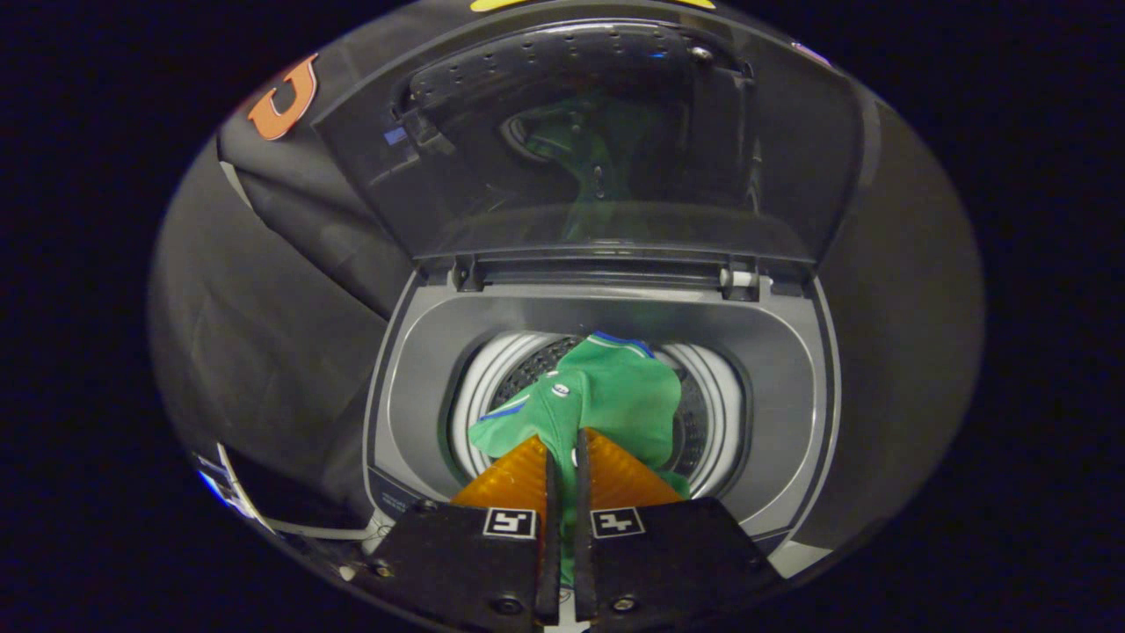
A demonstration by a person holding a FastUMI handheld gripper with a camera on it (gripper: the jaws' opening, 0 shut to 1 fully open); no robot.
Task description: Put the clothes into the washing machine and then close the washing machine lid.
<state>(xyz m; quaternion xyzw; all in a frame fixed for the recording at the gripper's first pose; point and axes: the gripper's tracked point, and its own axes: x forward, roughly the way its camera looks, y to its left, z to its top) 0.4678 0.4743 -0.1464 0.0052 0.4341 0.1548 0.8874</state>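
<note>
Gripper view: my hand-held gripper (pixel 562 453) pinches the green garment (pixel 606 396) between its 2 fingers, above the open washing machine (pixel 791 369) drum, lid (pixel 606 141) upright.

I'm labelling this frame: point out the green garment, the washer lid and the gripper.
green garment (pixel 615 396): gripper view, its bunched middle over the drum.
washer lid (pixel 606 141): gripper view, raised panel.
gripper (pixel 562 457): gripper view, between fingertips pinching the garment.

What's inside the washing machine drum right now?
A green garment, pinched between the gripper fingers, hangs over the drum mouth. Perforated wall shows beside it; the garment covers the drum's bottom, so anything below is hidden.
</note>
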